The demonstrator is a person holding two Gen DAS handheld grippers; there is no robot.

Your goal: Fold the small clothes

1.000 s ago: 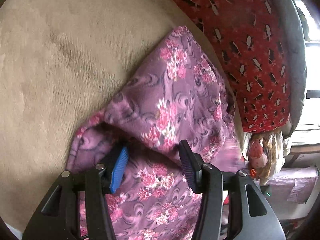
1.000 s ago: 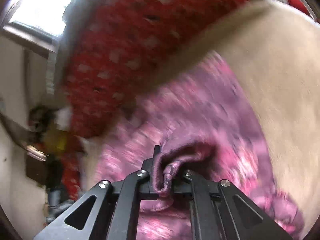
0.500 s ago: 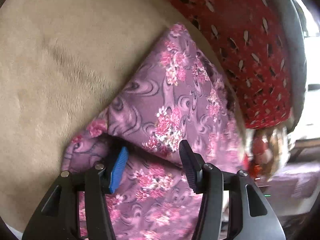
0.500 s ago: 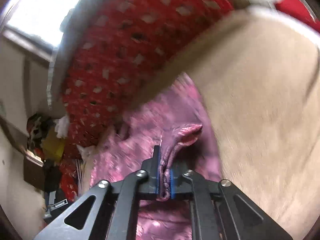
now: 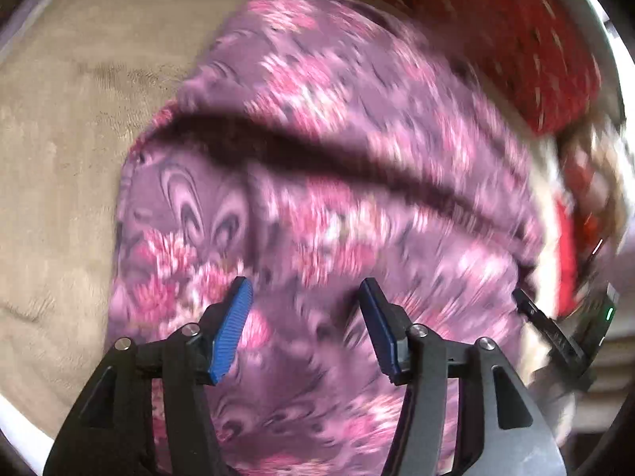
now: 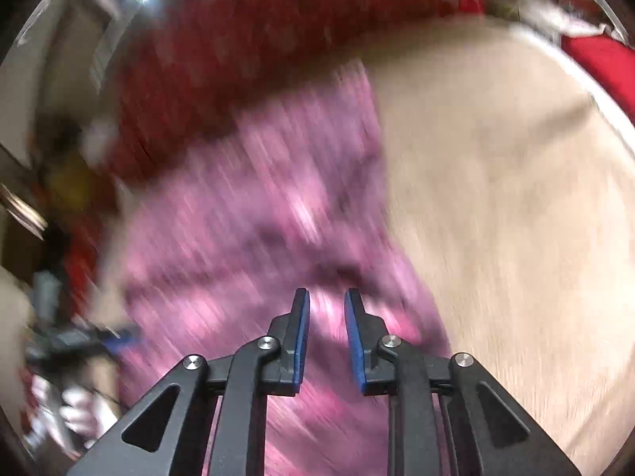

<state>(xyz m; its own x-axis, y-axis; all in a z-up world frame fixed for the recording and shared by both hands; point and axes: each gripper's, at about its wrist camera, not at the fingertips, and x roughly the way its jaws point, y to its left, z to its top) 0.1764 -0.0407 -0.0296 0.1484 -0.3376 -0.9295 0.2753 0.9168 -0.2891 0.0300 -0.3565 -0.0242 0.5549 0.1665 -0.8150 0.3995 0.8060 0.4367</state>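
Note:
A purple garment with pink flowers [image 5: 337, 182] lies on a beige plush surface [image 5: 59, 158], folded over itself, with a dark crease running across it. My left gripper [image 5: 305, 289] hovers over its near part. The jaws are opening and no cloth sits between the blue pads. In the blurred right wrist view, my right gripper [image 6: 326, 297] is over the same garment [image 6: 246, 206]. Its jaws are opening a narrow gap, and nothing is pinched between them. The other gripper shows at the frame edge in each view: the right gripper [image 5: 555, 337] and the left gripper [image 6: 79, 341].
A red patterned fabric [image 5: 516, 31] lies behind the garment, also seen in the right wrist view [image 6: 258, 39]. Blurred clutter sits beyond the surface's edge at the right [image 5: 587, 182]. The beige surface [image 6: 496, 198] stretches bare to the right of the garment.
My right gripper had a fold of the garment pinched and has let it go; its jaws have parted. Both grippers have swept across, and the garment now lies folded with a crease.

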